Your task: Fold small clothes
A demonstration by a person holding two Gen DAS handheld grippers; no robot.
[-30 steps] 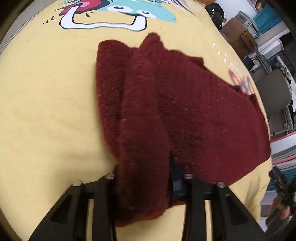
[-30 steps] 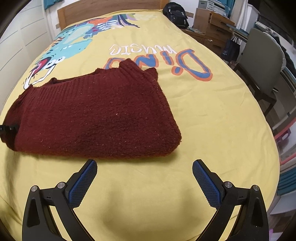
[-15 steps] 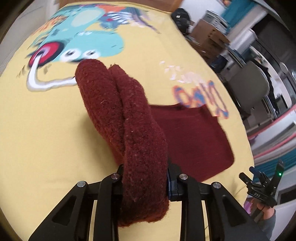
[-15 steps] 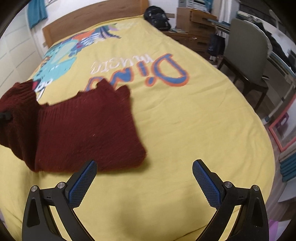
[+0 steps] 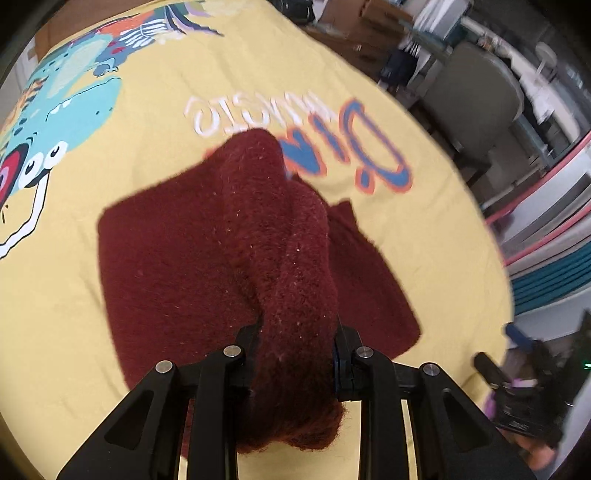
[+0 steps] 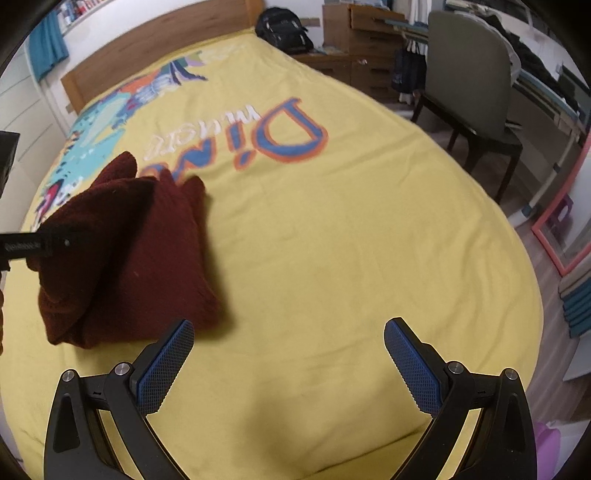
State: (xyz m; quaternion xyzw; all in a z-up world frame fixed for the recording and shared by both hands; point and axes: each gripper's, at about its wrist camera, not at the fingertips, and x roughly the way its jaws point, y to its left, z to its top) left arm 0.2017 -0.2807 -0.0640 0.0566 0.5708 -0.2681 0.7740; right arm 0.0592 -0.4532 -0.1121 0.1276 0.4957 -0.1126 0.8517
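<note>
A dark red knitted sweater (image 5: pixel 177 258) lies on the yellow dinosaur bedspread (image 5: pixel 110 155). My left gripper (image 5: pixel 295 354) is shut on a thick folded edge of the sweater and holds it lifted over the part that lies flat. In the right wrist view the sweater (image 6: pixel 122 251) is a folded heap at the left, with the left gripper's black finger (image 6: pixel 33 245) clamped on it. My right gripper (image 6: pixel 288 354) is open and empty, above bare bedspread (image 6: pixel 314 240), to the right of the sweater.
A grey chair (image 6: pixel 476 85) stands to the right of the bed. A wooden drawer unit (image 6: pixel 362 44) and a black backpack (image 6: pixel 284 29) are at the far right corner. The wooden headboard (image 6: pixel 147 48) is at the far end. A pink-framed object (image 6: pixel 561 221) leans at the right.
My left gripper has carried the held sweater edge up and across to the right, over the rest of the garment. The right gripper stayed open and drew back a little.
</note>
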